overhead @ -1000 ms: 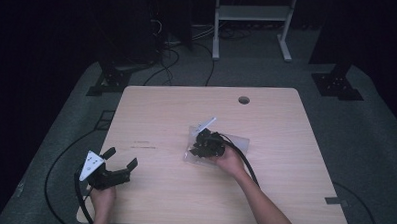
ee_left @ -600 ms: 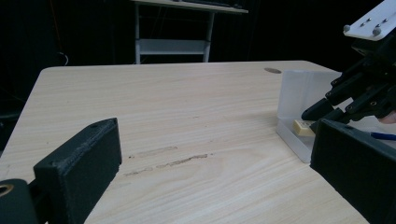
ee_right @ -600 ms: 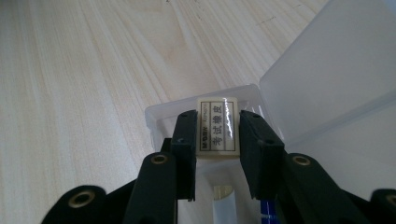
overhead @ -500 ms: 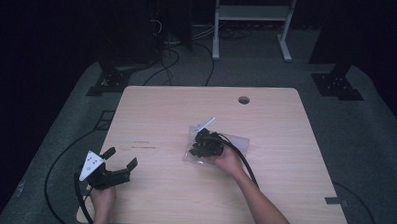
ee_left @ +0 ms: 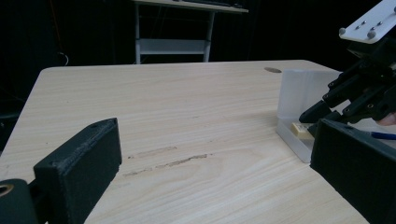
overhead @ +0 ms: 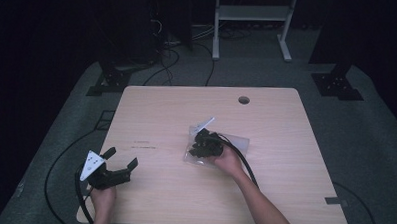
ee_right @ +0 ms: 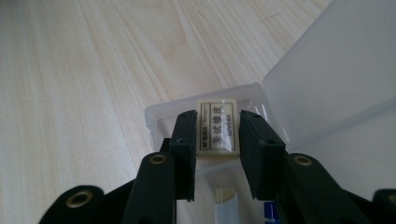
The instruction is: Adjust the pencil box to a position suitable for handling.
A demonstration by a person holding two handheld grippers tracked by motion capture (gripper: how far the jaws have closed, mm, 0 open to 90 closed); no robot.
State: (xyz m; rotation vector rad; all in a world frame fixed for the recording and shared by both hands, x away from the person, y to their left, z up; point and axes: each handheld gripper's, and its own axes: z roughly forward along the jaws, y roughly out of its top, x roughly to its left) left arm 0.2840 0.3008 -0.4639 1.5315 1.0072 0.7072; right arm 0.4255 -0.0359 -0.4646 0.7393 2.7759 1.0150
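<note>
As viewed from above, found the right gripper near the middle of the wooden table, lowered into a clear plastic box and carried by the right hand. Noted its black cable trailing back along the forearm.

Checked the right gripper view. Jaws part closed, one on each side of a small white eraser with a printed label. Both pads seen lying against the eraser's long sides with no gap visible, so recorded as gripped. Eraser located at the far end of the box, close to the end wall, label facing up. Unable to tell whether it is lifted or resting on the box floor. Hinged lid recorded as standing open beside the jaws. Other contents at the near end of the box cut off by the frame edge – not identified.

Confirmed from the left gripper view: same box, lid upright, pale eraser low inside, right gripper's jaws angled down into it.

Found the left gripper at the near left corner of the table, well apart from the box, held by the left hand. Jaws spread wide – nothing between them but bare tabletop.
</note>
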